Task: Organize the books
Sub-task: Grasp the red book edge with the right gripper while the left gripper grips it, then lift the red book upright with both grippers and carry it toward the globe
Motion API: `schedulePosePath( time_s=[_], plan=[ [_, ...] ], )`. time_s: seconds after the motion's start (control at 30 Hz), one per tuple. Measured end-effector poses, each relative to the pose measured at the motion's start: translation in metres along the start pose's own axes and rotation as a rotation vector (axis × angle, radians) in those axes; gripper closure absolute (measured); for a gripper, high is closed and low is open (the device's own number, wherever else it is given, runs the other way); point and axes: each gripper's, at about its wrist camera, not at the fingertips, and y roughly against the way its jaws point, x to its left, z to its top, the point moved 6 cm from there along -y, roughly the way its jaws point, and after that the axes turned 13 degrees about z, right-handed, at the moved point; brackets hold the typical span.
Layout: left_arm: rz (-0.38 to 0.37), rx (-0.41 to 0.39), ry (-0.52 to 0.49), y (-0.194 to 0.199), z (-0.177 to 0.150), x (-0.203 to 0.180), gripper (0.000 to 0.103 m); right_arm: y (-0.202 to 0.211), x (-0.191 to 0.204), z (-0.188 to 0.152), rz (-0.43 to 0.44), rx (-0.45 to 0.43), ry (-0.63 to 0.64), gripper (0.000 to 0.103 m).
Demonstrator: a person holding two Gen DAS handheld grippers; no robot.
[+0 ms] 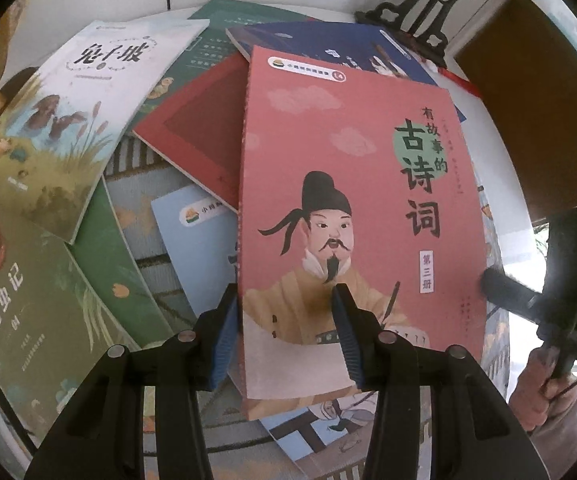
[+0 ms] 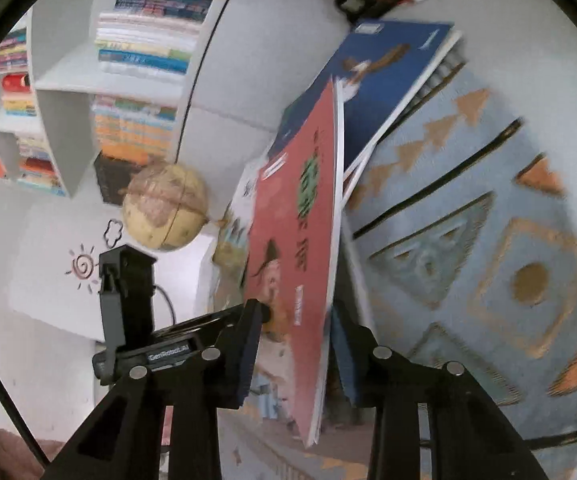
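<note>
Lifting pink poetry book [image 1: 352,208] off scattered pile on patterned rug [image 2: 488,240]; our left gripper [image 1: 286,336] clamps spine edge, right gripper [image 2: 294,354] straddles opposite edge, contact unclear. Next we judge: firm right grip, carry toward shelves [image 2: 64,80].

Both wrist views close, facing down; share pink book [image 1: 352,208]
</note>
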Motion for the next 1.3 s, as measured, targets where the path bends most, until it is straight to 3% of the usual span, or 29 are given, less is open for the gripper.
schedulePosePath(
  time_s=[0.07, 0.13, 0.23, 0.33, 0.4, 0.5, 0.67, 0.87, 1.03, 1.3],
  plan=[
    [0.000, 0.000, 0.003, 0.001, -0.001, 0.000, 0.060, -0.008, 0.005, -0.004, -0.085, 0.017, 0.055, 0.078],
    [-0.057, 0.014, 0.046, 0.002, -0.003, 0.002, 0.063, -0.005, 0.001, -0.003, -0.117, -0.010, 0.034, 0.093],
    [-0.194, 0.002, 0.103, 0.012, -0.005, 0.000, 0.063, 0.002, -0.007, -0.001, -0.173, -0.028, 0.002, 0.093],
    [-0.258, -0.038, 0.067, 0.028, -0.007, -0.013, 0.063, 0.003, -0.012, -0.001, -0.214, -0.022, -0.018, 0.093],
    [-0.326, -0.020, 0.043, 0.031, -0.008, -0.026, 0.063, 0.011, -0.015, -0.002, -0.202, -0.046, -0.047, 0.093],
    [-0.154, -0.051, -0.028, 0.028, -0.010, -0.030, 0.079, 0.016, -0.013, -0.007, -0.203, -0.059, -0.053, 0.093],
    [-0.011, -0.094, -0.119, 0.033, -0.015, -0.030, 0.083, 0.015, 0.018, -0.012, -0.248, -0.034, 0.065, 0.093],
    [0.028, -0.144, -0.167, 0.062, -0.023, -0.021, 0.082, 0.014, 0.053, -0.023, -0.293, 0.002, 0.176, 0.092],
    [0.015, -0.132, -0.135, 0.076, -0.029, -0.007, 0.082, 0.003, 0.079, -0.033, -0.323, 0.023, 0.234, 0.092],
    [0.062, -0.146, -0.101, 0.114, -0.045, 0.019, 0.081, -0.010, 0.121, -0.048, -0.317, 0.044, 0.299, 0.091]
  ],
)
